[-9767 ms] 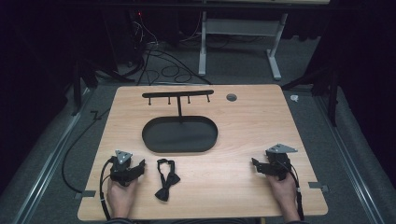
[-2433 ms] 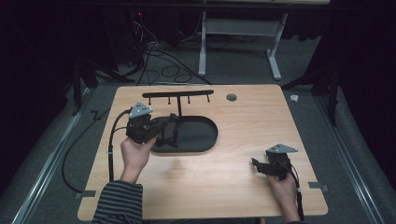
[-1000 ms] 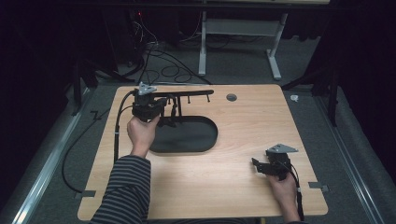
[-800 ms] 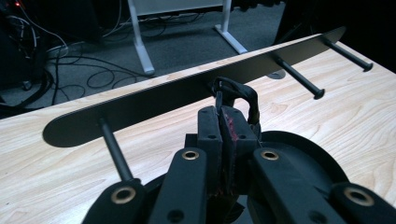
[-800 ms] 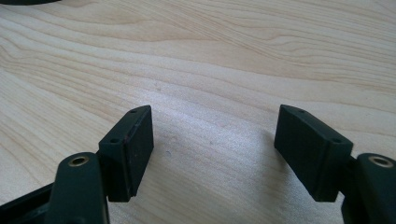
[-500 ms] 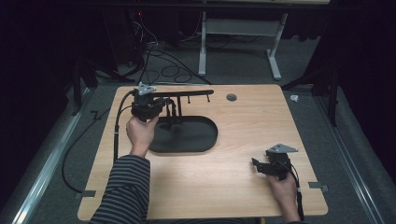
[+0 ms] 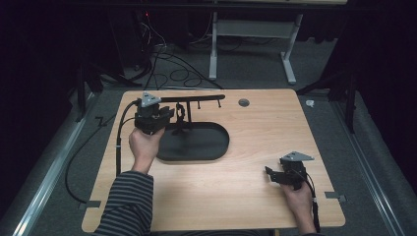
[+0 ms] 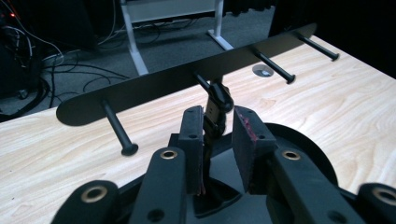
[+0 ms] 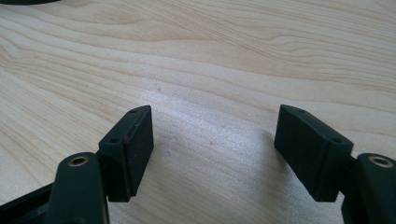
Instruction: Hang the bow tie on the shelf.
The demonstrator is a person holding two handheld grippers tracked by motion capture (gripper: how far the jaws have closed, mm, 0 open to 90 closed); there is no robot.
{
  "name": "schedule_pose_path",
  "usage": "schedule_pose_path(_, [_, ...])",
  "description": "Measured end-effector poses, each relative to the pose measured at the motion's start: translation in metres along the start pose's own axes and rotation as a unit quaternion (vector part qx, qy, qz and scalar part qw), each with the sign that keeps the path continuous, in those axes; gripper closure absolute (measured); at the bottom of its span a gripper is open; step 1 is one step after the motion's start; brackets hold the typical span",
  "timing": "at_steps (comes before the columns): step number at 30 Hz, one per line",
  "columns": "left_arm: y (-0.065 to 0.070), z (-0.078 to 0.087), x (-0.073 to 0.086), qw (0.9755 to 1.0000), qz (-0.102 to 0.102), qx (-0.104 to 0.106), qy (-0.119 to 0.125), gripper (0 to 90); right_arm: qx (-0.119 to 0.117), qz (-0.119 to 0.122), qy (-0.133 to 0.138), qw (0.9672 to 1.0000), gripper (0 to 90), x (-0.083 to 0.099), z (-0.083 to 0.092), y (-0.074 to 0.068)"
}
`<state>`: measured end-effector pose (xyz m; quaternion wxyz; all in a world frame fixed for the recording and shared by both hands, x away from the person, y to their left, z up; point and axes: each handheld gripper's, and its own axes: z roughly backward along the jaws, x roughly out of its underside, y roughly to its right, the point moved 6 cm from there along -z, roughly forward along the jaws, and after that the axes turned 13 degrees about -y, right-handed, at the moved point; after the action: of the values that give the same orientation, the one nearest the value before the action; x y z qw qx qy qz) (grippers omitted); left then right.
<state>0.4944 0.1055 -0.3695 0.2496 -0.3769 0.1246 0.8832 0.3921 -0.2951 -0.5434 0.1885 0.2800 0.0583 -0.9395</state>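
Note:
A black rack stands at the table's back left, with a peg bar (image 7: 196,99) on a post over an oval base (image 7: 206,142). A black bow-tie-like strap (image 7: 181,118) hangs from a middle peg (image 8: 201,83). My left gripper (image 7: 171,116) is right at the strap (image 8: 217,100). Its jaws have just been opening and stand open, a small gap apart, the strap hanging between them close to the left pad (image 8: 192,140). At the front right, my right gripper (image 7: 269,173) rests low over the bare wood. Its jaws (image 9: 215,144) are spread wide with nothing between them.
Other pegs (image 8: 119,133) (image 8: 273,65) on the bar are bare. A round grommet hole (image 7: 243,102) sits at the table's back edge. Beyond the table lie floor cables (image 7: 162,54) and a white desk frame (image 7: 212,49).
The strap, which lay on the table front beside my left gripper, was carried up to the rack and now hangs on a peg. My right gripper has stayed put.

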Motion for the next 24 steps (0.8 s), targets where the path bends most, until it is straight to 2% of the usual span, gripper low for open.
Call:
schedule_pose_path(9, [0.007, 0.014, 0.004, 0.9999, -0.014, 0.007, 0.003, 69.3, 0.000, 0.000, 0.000, 1.0000, 29.4, 0.000, 0.000, 0.000])
schedule_pose_path(12, [0.008, 0.017, 0.008, 0.9999, -0.009, 0.014, 0.003, 67.8, 0.000, 0.000, 0.000, 1.0000, 29.3, 0.000, 0.000, 0.000])
schedule_pose_path(24, [0.009, 0.034, 0.028, 0.9999, -0.009, 0.012, 0.006, 65.4, 0.002, 0.000, 0.000, 1.0000, 29.4, 0.000, 0.000, 0.000])
